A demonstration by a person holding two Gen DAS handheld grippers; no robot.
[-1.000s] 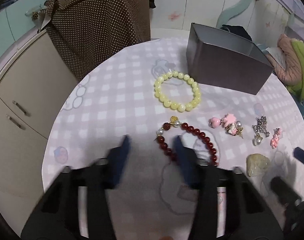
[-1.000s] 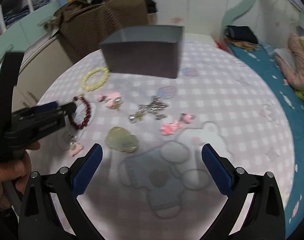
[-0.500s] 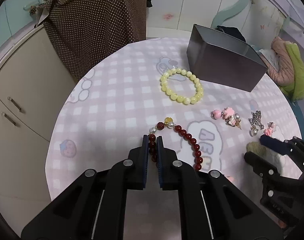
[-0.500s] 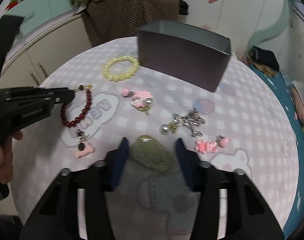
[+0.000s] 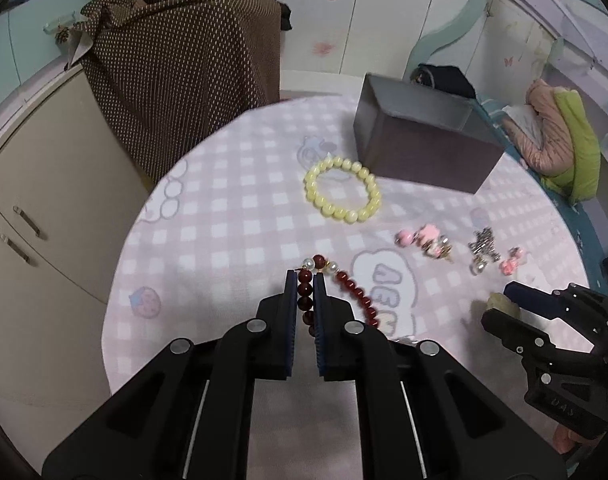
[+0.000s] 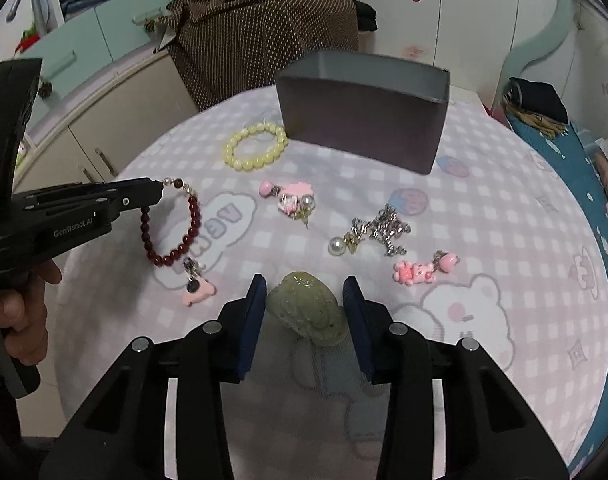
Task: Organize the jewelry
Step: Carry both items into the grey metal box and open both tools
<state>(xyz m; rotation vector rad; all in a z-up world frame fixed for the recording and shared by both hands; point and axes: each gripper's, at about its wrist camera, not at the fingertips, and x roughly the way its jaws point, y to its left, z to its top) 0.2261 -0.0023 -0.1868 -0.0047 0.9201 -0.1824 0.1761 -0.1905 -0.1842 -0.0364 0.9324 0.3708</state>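
My left gripper (image 5: 305, 280) pinches the red bracelet (image 5: 305, 300), which hangs from it above the cloth (image 5: 232, 216). My right gripper (image 6: 304, 288) straddles the jade stone (image 6: 306, 308), jaws narrowed, not visibly touching it. The box (image 6: 360, 120) stands at twelve o'clock.

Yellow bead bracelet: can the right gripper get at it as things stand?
Probably not directly. The right gripper straddles the green stone pendant, jaws open around it. The yellow bead bracelet lies farther off by the grey box, with the pink charm cluster lying between.
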